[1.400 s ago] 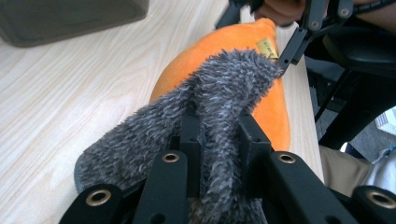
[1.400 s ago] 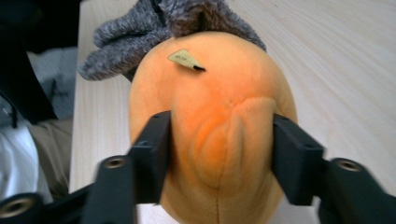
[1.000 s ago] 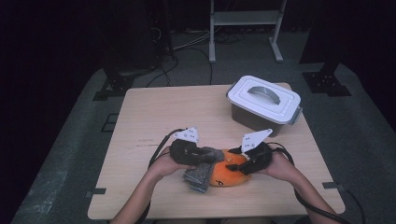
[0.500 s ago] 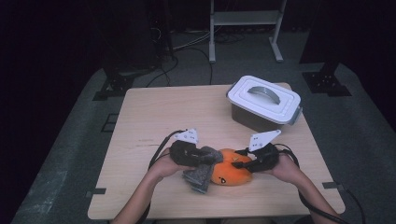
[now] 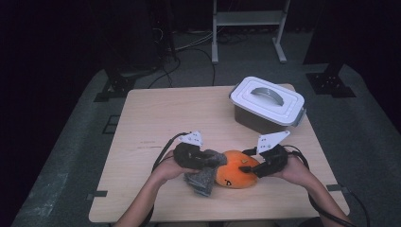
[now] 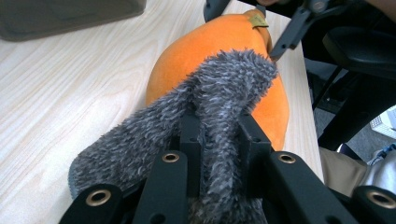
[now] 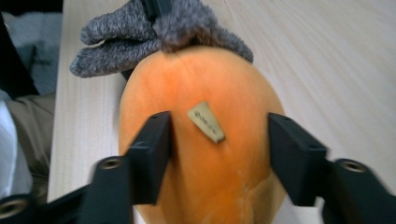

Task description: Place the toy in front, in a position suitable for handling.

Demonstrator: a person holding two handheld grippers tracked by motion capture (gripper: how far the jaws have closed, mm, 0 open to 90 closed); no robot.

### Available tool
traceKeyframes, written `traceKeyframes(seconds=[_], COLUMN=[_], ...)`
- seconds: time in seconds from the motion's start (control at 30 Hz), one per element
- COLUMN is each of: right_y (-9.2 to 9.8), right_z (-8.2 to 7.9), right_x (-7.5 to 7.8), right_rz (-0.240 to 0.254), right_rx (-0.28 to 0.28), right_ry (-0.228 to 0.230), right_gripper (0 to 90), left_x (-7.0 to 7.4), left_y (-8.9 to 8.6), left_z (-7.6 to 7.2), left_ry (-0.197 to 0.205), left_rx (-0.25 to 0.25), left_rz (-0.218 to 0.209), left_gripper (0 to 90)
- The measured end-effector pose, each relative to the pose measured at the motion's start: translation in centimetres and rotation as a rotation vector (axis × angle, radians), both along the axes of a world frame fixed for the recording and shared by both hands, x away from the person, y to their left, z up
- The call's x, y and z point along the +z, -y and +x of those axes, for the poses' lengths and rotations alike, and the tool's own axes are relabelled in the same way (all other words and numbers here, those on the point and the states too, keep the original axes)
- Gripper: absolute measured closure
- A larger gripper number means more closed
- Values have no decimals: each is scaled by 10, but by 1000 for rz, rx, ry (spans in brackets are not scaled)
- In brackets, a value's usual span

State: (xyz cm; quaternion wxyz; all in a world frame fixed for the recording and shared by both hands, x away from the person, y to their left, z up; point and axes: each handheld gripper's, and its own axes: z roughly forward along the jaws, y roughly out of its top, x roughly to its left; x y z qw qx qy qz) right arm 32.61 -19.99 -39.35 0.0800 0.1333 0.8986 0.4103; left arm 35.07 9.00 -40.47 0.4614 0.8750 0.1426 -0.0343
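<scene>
A: Right gripper (image 7: 217, 140) first. We noted its jaws had just been opening; they stood spread on either side of the orange plush toy (image 5: 238, 175), which bulged up between them. The left jaw lay against the fabric, the right one stood off it, so we logged no real grip. The toy lay on the table (image 5: 156, 113) near the person's edge, between both hands, its small tan label (image 7: 205, 121) facing the right gripper's camera.

B: And the left gripper (image 6: 219, 135)?

A: Pressed together on a fold of the grey fuzzy fabric (image 6: 219, 93) draped over the toy's near end. In the high view, the same grey piece (image 5: 203, 177) hung off the toy's left side.

B: Risks we recorded?

A: Largest: with the right jaws spread, we judged that any pull from the left would drag the whole toy along rather than slide the grey piece off or on. Next: the round, soft body could squirt sideways if the right jaws closed off-centre. Smaller: the left pinch held only a thin fold of pile, which could slip out. Smallest: the lidded bin (image 5: 267, 101) stood well apart, so we expected no collision.
</scene>
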Motion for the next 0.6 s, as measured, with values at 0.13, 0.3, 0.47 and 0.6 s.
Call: traceKeyframes(seconds=[0.13, 0.3, 0.47, 0.6], right_y=[-14, -29, -30, -28], right_z=[4, 10, 11, 8], right_x=[9, 6, -4, -3], right_rz=[-43, -92, -88, -74], right_rx=[45, 77, 78, 68], right_ry=[29, 9, -32, -17], right_gripper=[311, 284, 465, 613], left_x=[1, 1, -4, -3], left_y=[2, 1, -1, -3], left_z=[0, 0, 0, 1], left_ry=[6, 6, -12, -18], left_rx=[-5, -4, 1, 7], left_rz=[1, 9, -10, -24], left_gripper=[755, 756, 756, 756])
